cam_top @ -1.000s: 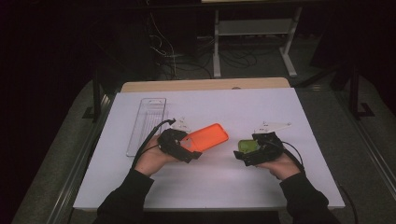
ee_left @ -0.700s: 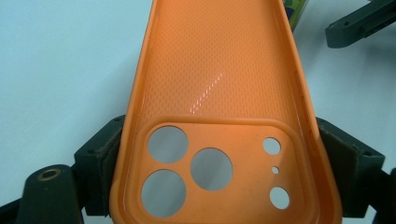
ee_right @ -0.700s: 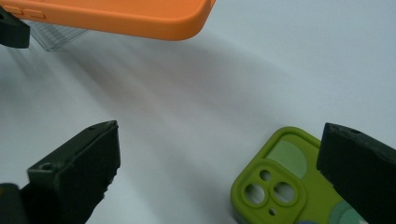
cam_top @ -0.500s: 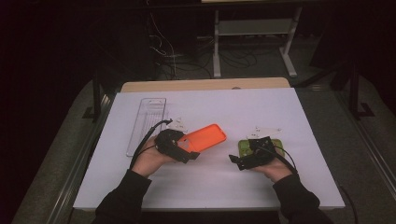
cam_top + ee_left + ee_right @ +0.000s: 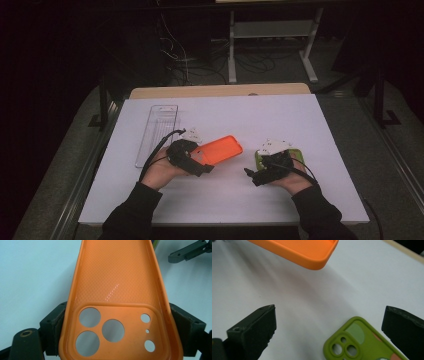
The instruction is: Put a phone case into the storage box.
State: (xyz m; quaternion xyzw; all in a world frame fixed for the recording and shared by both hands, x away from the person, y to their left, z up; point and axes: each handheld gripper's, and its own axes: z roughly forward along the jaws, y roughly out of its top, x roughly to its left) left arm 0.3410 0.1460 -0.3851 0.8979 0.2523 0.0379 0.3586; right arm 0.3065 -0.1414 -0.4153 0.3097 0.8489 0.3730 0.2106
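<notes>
A rectangular table (image 5: 320, 115) with a matte white top stands in a dim room, lit from above so that its surface is the brightest area. A pale wooden strip (image 5: 215, 91) runs along its far edge. Grey carpeted floor (image 5: 60, 165) lies on both sides. Beyond the table, in near darkness, a light grey metal stand with a low shelf (image 5: 272, 30) rests on the floor, and a tangle of dark cables (image 5: 185, 55) lies beside it.

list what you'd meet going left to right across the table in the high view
clear plastic tray → left gripper → orange phone case held in it → right gripper, with the green phone case beneath it
</notes>
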